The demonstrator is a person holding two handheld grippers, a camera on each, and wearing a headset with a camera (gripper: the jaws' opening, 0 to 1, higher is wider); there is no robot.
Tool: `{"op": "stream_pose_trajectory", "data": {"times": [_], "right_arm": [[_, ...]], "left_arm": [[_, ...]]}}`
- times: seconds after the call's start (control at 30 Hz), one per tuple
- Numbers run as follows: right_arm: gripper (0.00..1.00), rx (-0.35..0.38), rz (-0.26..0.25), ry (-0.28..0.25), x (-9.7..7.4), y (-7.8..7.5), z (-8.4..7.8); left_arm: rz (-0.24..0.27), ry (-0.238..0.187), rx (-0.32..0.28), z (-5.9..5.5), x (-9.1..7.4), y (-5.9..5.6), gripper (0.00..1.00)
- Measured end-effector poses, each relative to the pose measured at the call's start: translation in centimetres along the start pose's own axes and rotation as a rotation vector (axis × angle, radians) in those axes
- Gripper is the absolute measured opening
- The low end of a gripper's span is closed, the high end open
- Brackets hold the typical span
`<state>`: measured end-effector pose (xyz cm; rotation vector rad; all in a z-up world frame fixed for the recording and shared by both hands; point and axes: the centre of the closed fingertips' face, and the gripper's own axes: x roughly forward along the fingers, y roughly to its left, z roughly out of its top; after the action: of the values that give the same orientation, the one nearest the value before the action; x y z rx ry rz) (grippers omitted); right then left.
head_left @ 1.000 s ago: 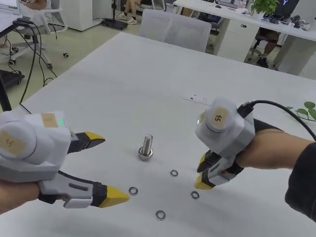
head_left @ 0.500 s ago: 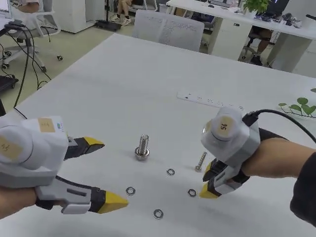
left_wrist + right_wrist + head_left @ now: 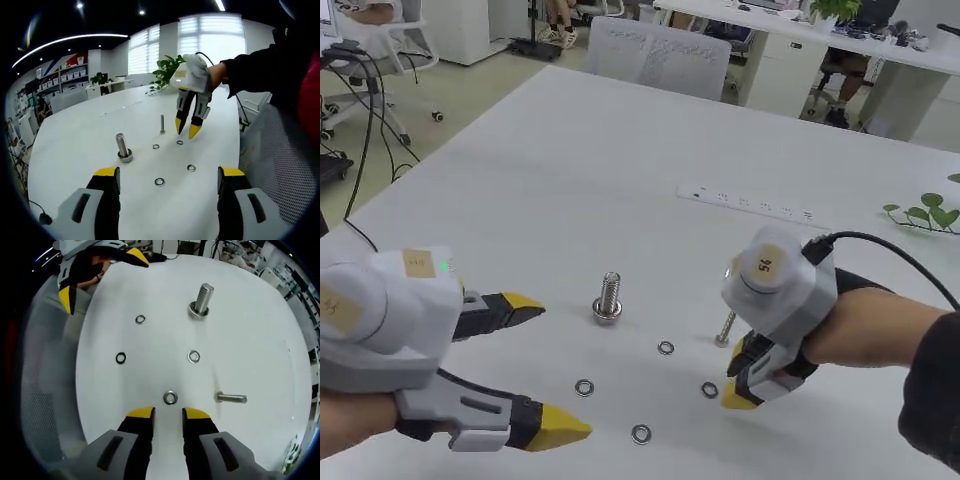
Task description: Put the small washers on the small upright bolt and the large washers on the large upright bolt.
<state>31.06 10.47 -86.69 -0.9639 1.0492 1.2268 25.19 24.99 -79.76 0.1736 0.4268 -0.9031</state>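
A: Starting on the left: the left gripper (image 3: 548, 368) hangs low over the white tabletop (image 3: 570, 180). Its yellow-tipped jaws are spread wide, with nothing between them.

B: Next along, the thick threaded steel bolt (image 3: 608, 298) stands upright. I can't tell whether that collar at its foot is its own head or a washer.

A: Then four flat steel ring washers (image 3: 584, 387), loose on the table in front of the bolts and well apart from one another. Which are small and which large is too close to call from here.

B: And the thin steel bolt (image 3: 727, 328), upright too, just beside the right gripper (image 3: 735, 395).

A: That one's jaws are drawn nearly together, a narrow gap, gripping nothing. In the right gripper view, the nearest ring (image 3: 170, 397) lies just ahead of the tips.

B: So that's the pick, I reckon. It's thin and flat on a smooth top, so come down steep, one tip on either side of the rim. Squeeze gently so it doesn't skate away.

A: Then judge its size against its neighbours before choosing a bolt. Carry it level and drop the hole straight over the thread.

B: And against a second ago?

A: The thin bolt was hidden behind the right gripper then, and now it stands clear beside it. The left gripper's lower tip has drawn back from the washer nearest it. The washers and bolts keep the same pattern, and nothing has been lifted.
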Motion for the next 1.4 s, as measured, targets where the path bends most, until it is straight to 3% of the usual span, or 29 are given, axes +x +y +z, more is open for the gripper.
{"op": "stream_pose_trajectory", "data": {"times": [0.47, 0.83, 1.4], "right_arm": [[0.21, -0.013, 0.017, 0.017, 1.1, 0.2, 0.9], [0.21, -0.024, 0.014, 0.031, 1.4, 0.3, 0.9], [0.15, -0.057, 0.005, 0.036, 1.5, 0.4, 1.0]], "left_arm": [[-0.064, -0.016, -0.017, 0.1, 0.1, -1.4, 0.8], [-0.093, -0.005, -0.003, 0.0, 0.2, -2.2, 0.8], [-0.084, -0.001, 0.004, 0.1, 0.3, -2.1, 0.79]]}}
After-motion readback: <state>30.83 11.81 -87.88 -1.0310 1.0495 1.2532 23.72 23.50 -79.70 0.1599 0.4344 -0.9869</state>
